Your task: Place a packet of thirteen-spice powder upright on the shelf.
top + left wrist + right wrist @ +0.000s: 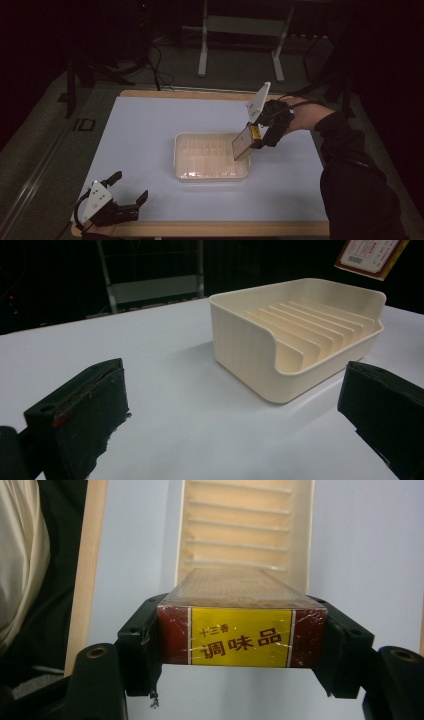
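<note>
The right tongs [256, 137] clench a flat box [244, 144] wrapped in clear film, its end face red with a yellow label, and hold it tilted in the air above the right end of the cream slotted tray [178, 150]. The tray sits near the middle of the white counter [145, 125]. The left tongs [131, 187] rest at the counter's near left corner, released, well apart from the tray.
</note>
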